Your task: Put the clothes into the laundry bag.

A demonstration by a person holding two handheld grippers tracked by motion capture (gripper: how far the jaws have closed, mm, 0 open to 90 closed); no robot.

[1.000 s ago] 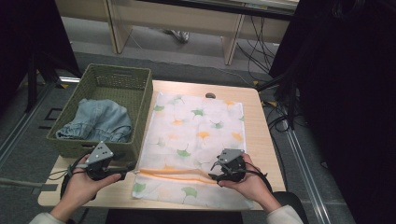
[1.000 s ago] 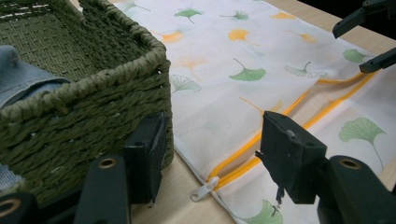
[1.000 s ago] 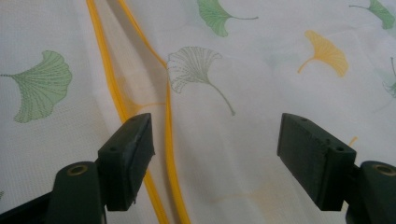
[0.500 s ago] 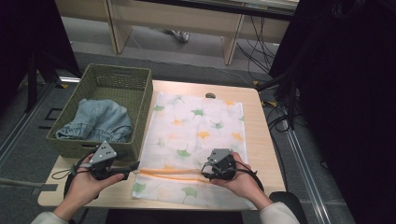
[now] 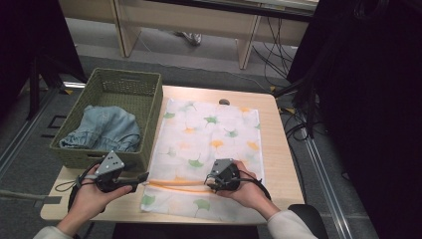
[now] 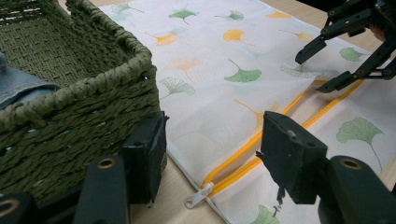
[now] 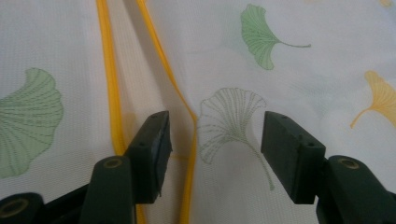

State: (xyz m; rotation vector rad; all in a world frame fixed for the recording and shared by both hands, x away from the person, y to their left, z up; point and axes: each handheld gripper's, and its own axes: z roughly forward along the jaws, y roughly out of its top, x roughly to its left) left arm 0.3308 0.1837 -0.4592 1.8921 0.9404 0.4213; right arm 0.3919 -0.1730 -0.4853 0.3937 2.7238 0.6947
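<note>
White mesh laundry bag [image 5: 211, 149] printed with ginkgo leaves lies flat on the table [image 5: 278, 164], its orange zipper [image 6: 261, 135] part-open, likely ready for the denim [image 5: 102, 130] in the wicker basket [image 5: 149, 99]. Left gripper [image 6: 210, 154] gapes over the zipper pull [image 6: 198, 195]; right gripper [image 7: 212, 135], wide open, hovers above the opening, grasping nothing.
</note>
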